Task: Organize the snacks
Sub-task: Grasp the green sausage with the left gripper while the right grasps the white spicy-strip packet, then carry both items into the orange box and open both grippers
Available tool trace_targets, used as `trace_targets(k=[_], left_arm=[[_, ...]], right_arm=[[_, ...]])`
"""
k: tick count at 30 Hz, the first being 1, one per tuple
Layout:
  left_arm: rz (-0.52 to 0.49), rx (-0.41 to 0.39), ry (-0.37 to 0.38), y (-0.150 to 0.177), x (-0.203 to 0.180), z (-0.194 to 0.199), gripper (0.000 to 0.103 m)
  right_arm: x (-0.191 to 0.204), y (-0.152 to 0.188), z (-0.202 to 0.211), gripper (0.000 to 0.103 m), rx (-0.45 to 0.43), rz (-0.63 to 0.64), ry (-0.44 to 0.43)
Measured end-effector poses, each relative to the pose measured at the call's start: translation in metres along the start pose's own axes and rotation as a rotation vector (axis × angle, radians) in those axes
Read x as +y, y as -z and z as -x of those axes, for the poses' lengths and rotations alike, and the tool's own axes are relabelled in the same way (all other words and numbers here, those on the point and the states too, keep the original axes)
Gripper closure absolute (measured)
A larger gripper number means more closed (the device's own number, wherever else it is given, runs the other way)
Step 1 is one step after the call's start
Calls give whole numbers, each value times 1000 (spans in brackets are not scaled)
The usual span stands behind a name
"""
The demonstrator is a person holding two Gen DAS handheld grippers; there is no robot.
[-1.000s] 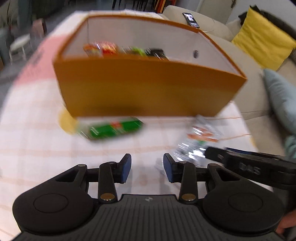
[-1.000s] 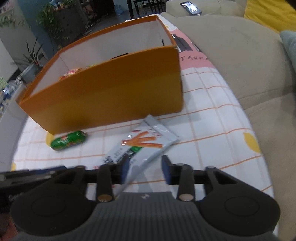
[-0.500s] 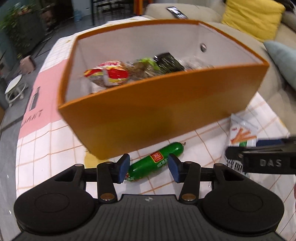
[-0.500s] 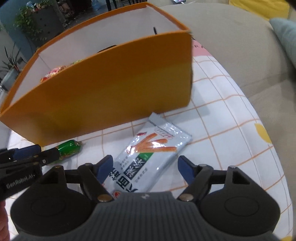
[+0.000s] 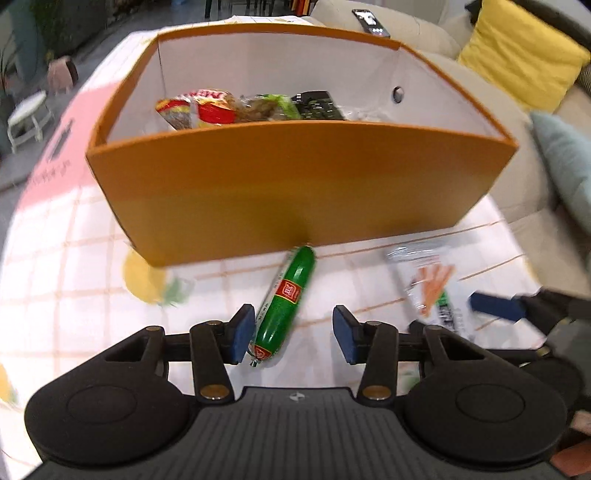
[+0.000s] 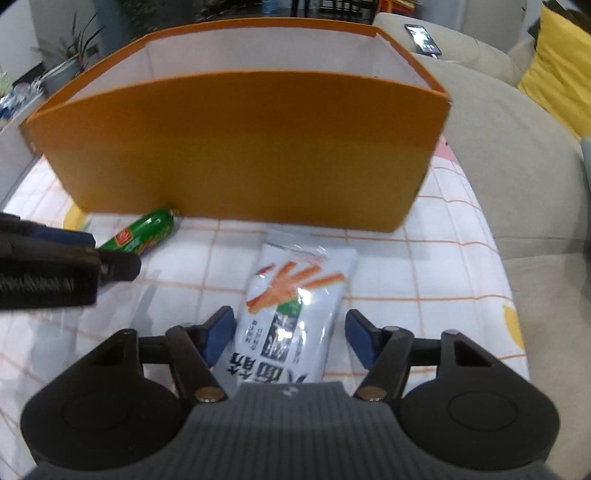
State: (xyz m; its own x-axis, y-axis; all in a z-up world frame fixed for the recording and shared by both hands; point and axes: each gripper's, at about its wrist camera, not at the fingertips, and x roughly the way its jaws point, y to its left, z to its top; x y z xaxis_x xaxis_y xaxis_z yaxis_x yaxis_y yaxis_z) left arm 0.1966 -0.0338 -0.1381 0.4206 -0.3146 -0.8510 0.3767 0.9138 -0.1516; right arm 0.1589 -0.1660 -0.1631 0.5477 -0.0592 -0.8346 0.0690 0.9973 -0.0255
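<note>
A green sausage stick (image 5: 288,291) lies on the checked tablecloth just in front of the orange box (image 5: 295,184). My left gripper (image 5: 293,334) straddles its near end. The jaws are closing; the right pad still stands clear of it. A white packet with orange sticks printed on it (image 6: 291,295) lies lengthwise between the pads of my right gripper (image 6: 290,336). Those jaws are closing too, with a gap left on the right side. Several wrapped snacks (image 5: 221,110) lie inside the box. The left gripper's finger (image 6: 55,266) shows beside the sausage (image 6: 140,232).
A beige sofa (image 6: 517,166) runs along the table's right edge, with a yellow cushion (image 5: 517,55), a blue-grey cushion (image 5: 561,166) and a phone (image 5: 371,24) on it. Plants (image 6: 62,62) stand at the back left. The tablecloth (image 6: 443,266) has white squares with orange lines.
Both grippers have come down over their snacks. The sausage now lies lengthwise between the left jaws and the packet between the right jaws. Both pairs of jaws stand wider than a second ago.
</note>
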Motion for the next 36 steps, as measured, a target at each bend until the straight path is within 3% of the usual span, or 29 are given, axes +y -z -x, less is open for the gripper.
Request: trace_targets(k=[3, 9, 15, 21, 26, 29, 36], left_arm=[[18, 3, 40, 2, -8, 1, 52], [-41, 6, -38, 0, -14, -12, 48], [-5, 13, -29, 0, -15, -20, 48], [-30, -23, -46, 4, -26, -27, 49], [-80, -55, -94, 6, -32, -28, 67], [-65, -69, -84, 7, -31, -27, 78], [-17, -70, -85, 7, -28, -22, 79]], right_arm=[[-13, 4, 3, 38, 21, -50, -12], [-10, 7, 4, 38, -11, -39, -51], [-4, 10, 3, 38, -59, 12, -40], [-2, 7, -1, 38, -93, 34, -39], [-1, 7, -2, 41, -114, 50, -49], [0, 9, -1, 51, -128, 55, -47], [0, 8, 3, 57, -118, 48, -55]])
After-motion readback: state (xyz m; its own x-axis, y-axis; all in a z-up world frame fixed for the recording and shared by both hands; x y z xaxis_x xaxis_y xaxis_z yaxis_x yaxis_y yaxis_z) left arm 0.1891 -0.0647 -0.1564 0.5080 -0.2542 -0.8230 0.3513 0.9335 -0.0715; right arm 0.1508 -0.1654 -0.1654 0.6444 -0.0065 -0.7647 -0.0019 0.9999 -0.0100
